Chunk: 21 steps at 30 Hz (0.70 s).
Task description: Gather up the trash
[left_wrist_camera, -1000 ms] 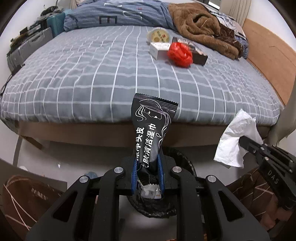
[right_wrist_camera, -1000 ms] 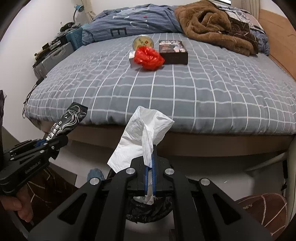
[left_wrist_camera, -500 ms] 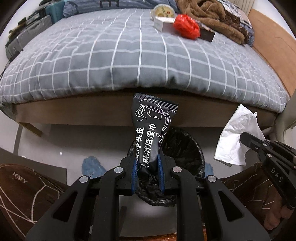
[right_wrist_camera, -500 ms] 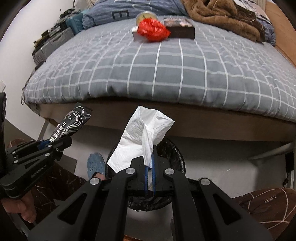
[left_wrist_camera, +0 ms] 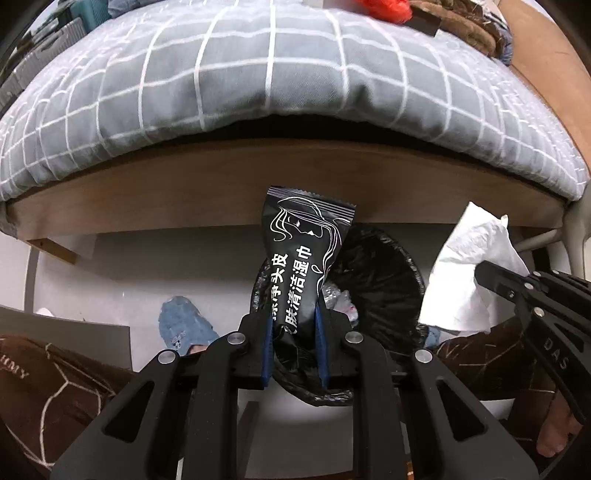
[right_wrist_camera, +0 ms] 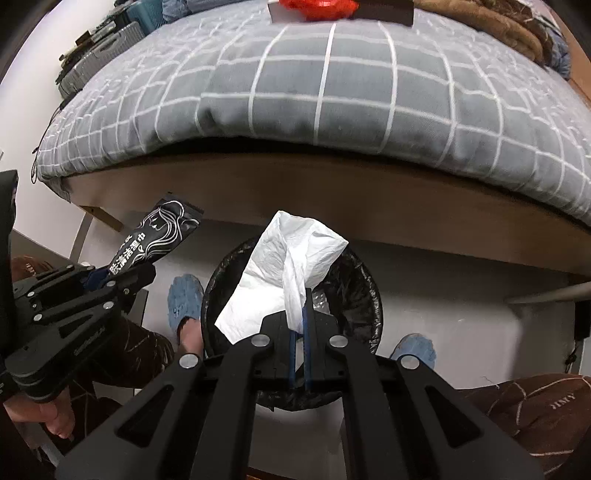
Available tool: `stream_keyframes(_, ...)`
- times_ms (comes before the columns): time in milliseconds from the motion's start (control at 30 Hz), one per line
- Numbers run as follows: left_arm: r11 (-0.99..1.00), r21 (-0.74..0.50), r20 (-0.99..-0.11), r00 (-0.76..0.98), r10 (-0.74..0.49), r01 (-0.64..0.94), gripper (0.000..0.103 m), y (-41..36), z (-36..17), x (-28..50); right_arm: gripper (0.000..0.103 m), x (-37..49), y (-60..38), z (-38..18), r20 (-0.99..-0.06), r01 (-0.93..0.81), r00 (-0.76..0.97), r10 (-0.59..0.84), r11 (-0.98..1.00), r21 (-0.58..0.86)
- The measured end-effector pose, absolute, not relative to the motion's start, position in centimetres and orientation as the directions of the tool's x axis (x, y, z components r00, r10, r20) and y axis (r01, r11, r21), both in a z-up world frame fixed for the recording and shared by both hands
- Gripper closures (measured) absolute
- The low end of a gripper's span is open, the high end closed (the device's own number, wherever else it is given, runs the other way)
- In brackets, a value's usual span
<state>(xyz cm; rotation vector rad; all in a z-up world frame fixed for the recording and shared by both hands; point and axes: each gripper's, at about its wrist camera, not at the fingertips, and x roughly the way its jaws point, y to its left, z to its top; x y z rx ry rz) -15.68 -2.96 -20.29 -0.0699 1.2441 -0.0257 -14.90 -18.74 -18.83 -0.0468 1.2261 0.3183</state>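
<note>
A black wet-wipe packet (left_wrist_camera: pixel 303 266) (printed with white line art) was clamped upright in the left gripper (left_wrist_camera: pixel 293 349), and a crumpled white tissue (right_wrist_camera: pixel 284 273) was pinched in the right gripper (right_wrist_camera: pixel 300 350). Both were held above a black-lined trash bin (right_wrist_camera: pixel 354 295) on the pale floor, beside a bed (right_wrist_camera: pixel 332 92) with a grey checked cover. A red bag (right_wrist_camera: pixel 317 7) lay on the bed.

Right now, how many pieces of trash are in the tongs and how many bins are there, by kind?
Black wet-wipe packet, in the left tongs: 1
White tissue, in the right tongs: 1
Bin with black liner: 1
Total: 3
</note>
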Motion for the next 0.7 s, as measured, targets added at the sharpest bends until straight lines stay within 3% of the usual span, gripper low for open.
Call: stream_keyframes(700,0.998,-0.049,-0.971,0.236,-0.037,-0.047,0.085,-3.4,-26.5,-12.7,0.100,-12.6,-17.0,-25.7,-0.975,-0.273,0.148,0.165,0.954,0.120)
